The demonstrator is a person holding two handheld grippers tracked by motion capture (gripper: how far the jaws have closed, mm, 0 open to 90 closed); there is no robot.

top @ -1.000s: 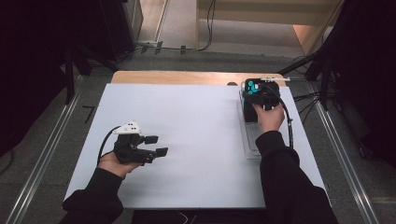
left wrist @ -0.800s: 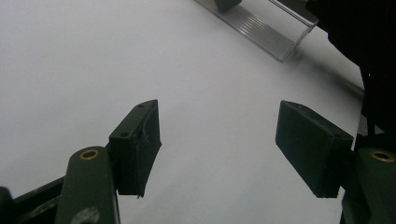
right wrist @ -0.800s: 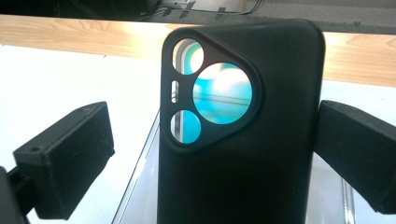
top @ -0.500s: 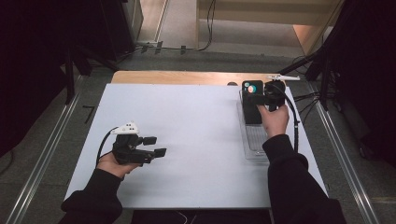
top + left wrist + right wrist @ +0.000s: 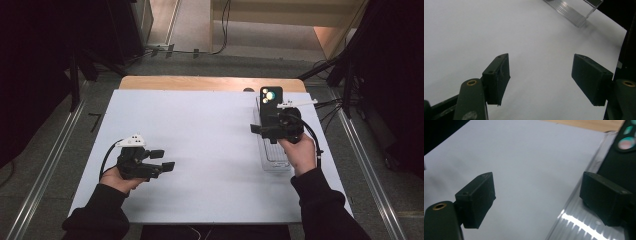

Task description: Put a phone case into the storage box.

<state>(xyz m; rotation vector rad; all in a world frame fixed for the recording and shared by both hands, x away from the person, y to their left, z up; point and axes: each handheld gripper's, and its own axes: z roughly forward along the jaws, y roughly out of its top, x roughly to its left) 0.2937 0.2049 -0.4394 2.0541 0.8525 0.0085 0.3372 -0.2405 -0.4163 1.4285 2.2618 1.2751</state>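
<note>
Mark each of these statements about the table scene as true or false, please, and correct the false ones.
1. The phone lies in the clear tray at the table's right side. True.
2. The right gripper is clamped on the phone. False: its jaws stand apart with nothing between them; they have just been closing a little.
3. The left gripper has open jaws over the bare white tabletop. True.
4. The left gripper holds the tray. False: it is far from the tray, at the near left of the table.
5. The phone lies with its camera lenses up. True.
</note>
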